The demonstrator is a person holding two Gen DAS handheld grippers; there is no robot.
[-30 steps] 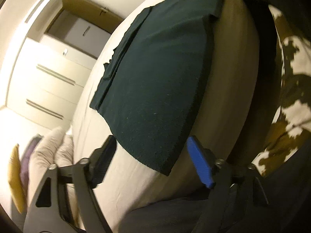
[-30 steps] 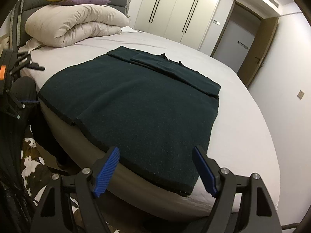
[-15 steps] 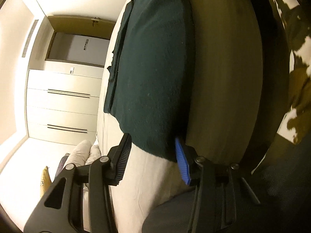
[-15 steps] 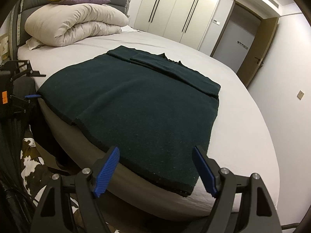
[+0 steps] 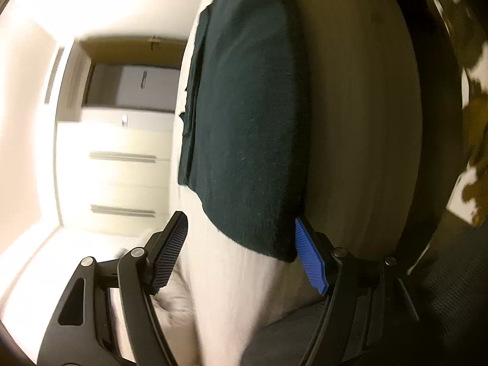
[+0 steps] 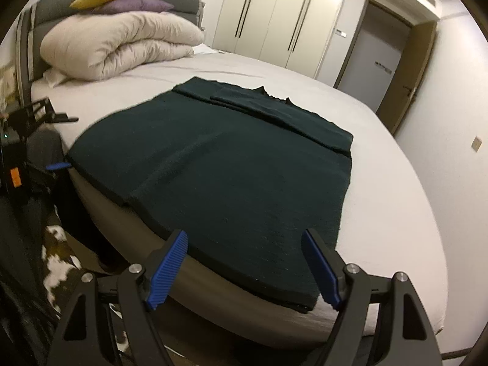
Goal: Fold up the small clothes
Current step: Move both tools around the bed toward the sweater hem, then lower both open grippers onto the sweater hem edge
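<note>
A dark green garment [image 6: 238, 164] lies flat on the bed, its sleeves folded across the far end. Its near hem hangs a little over the mattress edge. My right gripper [image 6: 244, 270] stands open just in front of that hem near the right corner, touching nothing. The left wrist view is rolled sideways. There the garment's [image 5: 244, 122] left corner sits between the jaws of my left gripper [image 5: 239, 254], which are opening. The blue pad [image 5: 309, 259] lies against the corner's edge and the black pad [image 5: 170, 253] stands clear. In the right wrist view the left gripper [image 6: 61, 143] is at that corner.
The bed's pale sheet [image 6: 381, 183] spreads to the right of the garment. A rolled duvet [image 6: 122, 45] with yellow and purple pillows lies at the headboard. Wardrobe doors [image 6: 274, 15] and a doorway [image 6: 381, 61] stand behind. A cowhide rug [image 6: 58, 268] covers the floor below.
The left gripper rolled sideways and sank to the garment's left corner, narrowed around it, then widened again. The right gripper kept still.
</note>
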